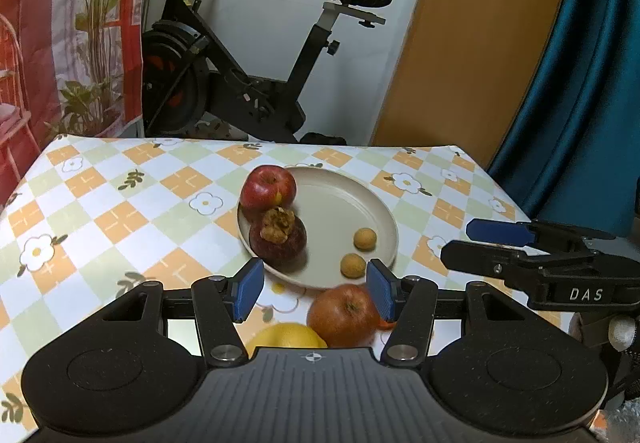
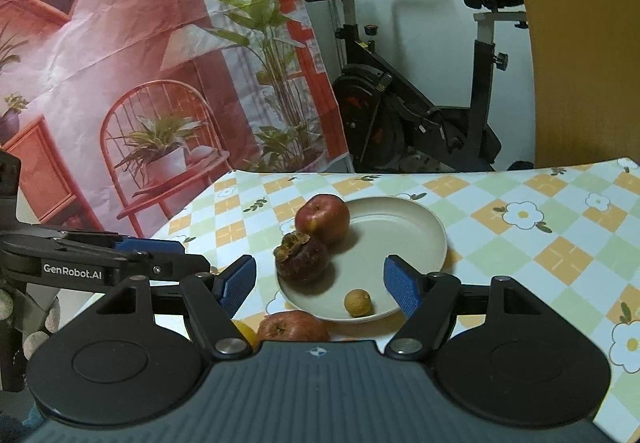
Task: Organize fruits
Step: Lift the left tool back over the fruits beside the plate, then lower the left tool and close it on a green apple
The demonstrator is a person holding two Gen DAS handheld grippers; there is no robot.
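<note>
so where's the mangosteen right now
The mangosteen sits on the left side of the beige plate, touching the red apple just behind it in both wrist views.

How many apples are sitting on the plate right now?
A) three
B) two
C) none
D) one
D: only one red apple lies on the plate, at its far left beside the dark mangosteen; the other apple sits on the tablecloth just off the near rim.
</note>
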